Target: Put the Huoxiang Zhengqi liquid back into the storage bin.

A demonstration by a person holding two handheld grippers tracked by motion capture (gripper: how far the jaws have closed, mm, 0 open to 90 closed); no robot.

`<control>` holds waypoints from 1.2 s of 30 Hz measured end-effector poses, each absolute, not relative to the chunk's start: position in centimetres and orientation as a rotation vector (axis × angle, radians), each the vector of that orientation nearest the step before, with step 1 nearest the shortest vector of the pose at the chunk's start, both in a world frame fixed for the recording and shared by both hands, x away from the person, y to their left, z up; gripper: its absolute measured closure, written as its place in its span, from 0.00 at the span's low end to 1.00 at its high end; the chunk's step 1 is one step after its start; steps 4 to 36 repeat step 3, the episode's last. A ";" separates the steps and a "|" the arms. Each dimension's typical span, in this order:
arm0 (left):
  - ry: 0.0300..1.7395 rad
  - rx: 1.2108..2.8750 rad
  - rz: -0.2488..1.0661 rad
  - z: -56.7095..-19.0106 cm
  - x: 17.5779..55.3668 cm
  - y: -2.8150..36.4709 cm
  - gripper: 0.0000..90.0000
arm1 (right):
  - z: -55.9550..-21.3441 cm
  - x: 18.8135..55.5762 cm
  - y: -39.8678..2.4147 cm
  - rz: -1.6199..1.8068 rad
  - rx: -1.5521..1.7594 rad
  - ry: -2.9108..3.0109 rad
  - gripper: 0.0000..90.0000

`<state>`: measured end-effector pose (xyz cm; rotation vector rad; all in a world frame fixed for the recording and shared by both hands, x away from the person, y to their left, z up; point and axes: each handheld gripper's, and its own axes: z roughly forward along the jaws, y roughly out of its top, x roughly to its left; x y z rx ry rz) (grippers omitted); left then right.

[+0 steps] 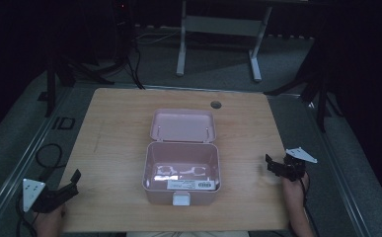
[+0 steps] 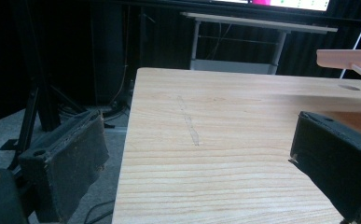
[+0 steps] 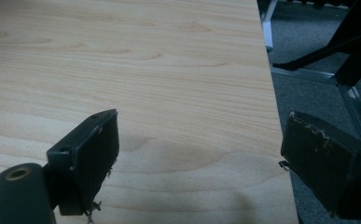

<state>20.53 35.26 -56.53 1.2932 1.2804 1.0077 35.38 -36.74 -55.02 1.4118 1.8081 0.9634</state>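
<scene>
Left gripper: I see my left gripper at the near left corner of the table, jaws spread wide with nothing between them. In its own view one jaw hangs off the table's left edge over the grey floor, the other sits over the wood.

Right gripper: my right gripper sits at the right edge of the table, held by a hand that comes in from below. Its jaws also stand wide apart and hold nothing; in its own view one jaw is over the wood and the other past the table's edge, above the floor.

Box: the pink box stands in the middle of the table, between my two grippers and well apart from both. It lies to the right of and slightly ahead of the left gripper, and to the left of the right gripper, at about the same depth.

Lid: the lid is swung open and stands up behind the box; its edge shows at the upper right of the left gripper view.

Inside the box: I see white pieces on the bottom; I cannot tell what they are.

Front of the box: a white latch hangs at the near wall, with a white label just above it.

Table hole: a round cable hole sits beyond the lid, near the far edge.
</scene>
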 end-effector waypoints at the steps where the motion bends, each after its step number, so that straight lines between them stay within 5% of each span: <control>1: 1.280 1.294 1.007 -56.5 20.5 35.3 0.04 | -55.0 35.4 -36.7 0.962 1.412 1.805 0.13; 36: 1.280 1.292 1.007 -56.5 20.5 35.3 0.04 | -55.1 35.4 -36.7 0.956 1.413 1.817 0.13</control>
